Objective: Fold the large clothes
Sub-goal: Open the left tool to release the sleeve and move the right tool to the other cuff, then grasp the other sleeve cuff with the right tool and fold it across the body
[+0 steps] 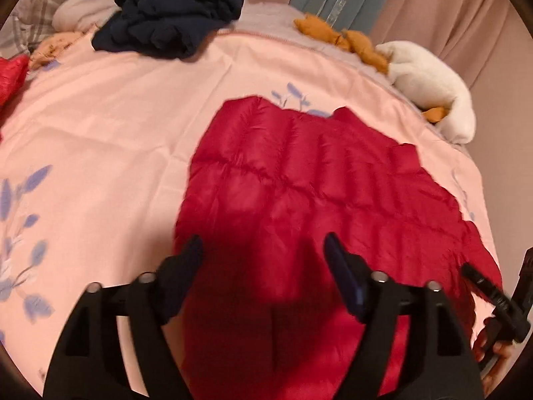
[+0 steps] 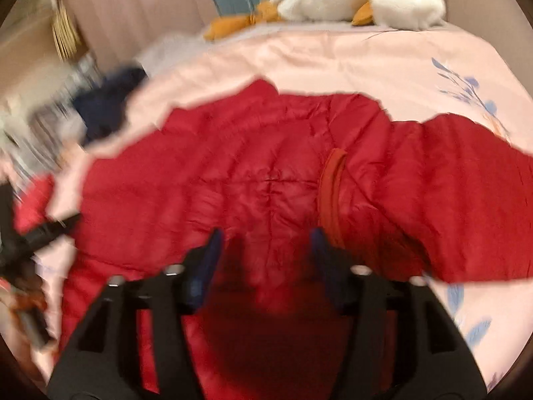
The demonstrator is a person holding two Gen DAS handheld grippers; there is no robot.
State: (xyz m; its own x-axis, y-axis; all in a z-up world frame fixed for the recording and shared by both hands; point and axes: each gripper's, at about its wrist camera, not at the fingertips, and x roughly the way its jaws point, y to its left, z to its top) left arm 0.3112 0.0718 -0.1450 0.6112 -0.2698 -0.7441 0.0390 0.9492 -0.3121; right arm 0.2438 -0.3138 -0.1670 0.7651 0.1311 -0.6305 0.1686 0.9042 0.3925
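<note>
While both grippers gape empty over red jacket [image 1: 299, 183] | cuff [image 2: 331, 196] shows only in right view

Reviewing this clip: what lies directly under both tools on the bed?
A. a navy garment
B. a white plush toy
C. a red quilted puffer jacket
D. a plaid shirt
C: the red quilted puffer jacket lies spread on the pink bedsheet beneath the open left tool and right tool.

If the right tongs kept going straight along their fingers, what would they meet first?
Most likely the red puffer jacket lying on the pink bedspread; the open right tongs point down at its quilted back, though blur leaves depth unclear.
</note>
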